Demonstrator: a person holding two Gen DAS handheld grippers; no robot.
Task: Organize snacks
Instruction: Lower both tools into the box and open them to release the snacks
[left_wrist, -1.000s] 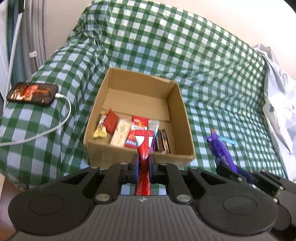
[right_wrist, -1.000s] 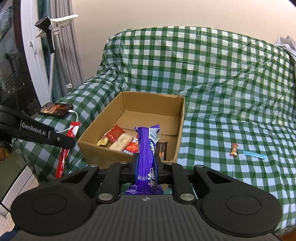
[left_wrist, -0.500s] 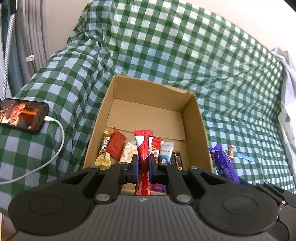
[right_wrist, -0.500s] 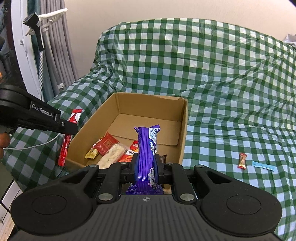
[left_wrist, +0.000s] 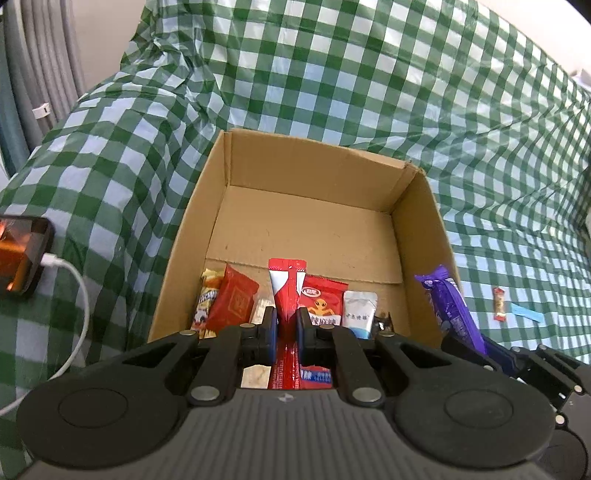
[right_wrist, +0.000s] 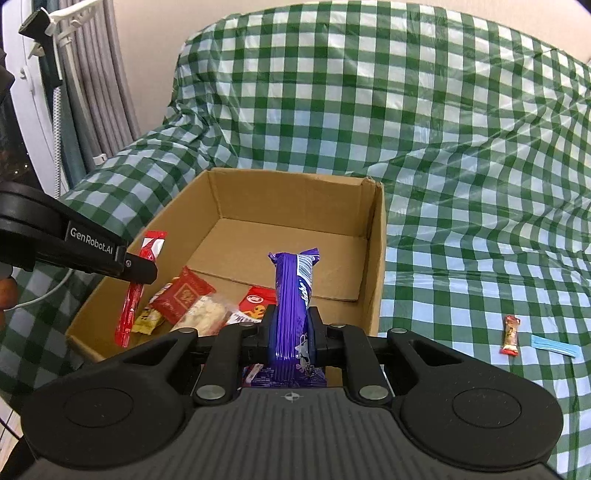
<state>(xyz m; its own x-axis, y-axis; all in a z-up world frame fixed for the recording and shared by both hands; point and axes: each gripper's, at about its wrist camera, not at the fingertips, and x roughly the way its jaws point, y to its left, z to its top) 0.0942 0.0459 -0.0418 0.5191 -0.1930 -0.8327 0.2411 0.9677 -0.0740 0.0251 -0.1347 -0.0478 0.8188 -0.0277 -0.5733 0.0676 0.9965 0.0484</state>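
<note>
An open cardboard box (left_wrist: 310, 229) sits on a green checked cover and shows in the right wrist view too (right_wrist: 295, 206). Several snack packets (left_wrist: 325, 302) lie along its near end. My left gripper (left_wrist: 286, 326) is shut on a red stick packet (left_wrist: 286, 291) and holds it over the box's near end; the packet shows in the right wrist view (right_wrist: 142, 280). My right gripper (right_wrist: 291, 334) is shut on a purple snack bar (right_wrist: 293, 291) above the box's near right corner; the bar shows in the left wrist view (left_wrist: 452, 306).
A small red-and-tan candy (right_wrist: 510, 334) and a blue wrapper (right_wrist: 553, 346) lie on the cover right of the box. A phone (left_wrist: 20, 254) with a white cable (left_wrist: 74, 314) lies to the left. Grey curtains (right_wrist: 92, 92) hang at far left.
Both grippers have moved forward and over the box's near end, each still holding its packet. The box looks larger and closer in both views.
</note>
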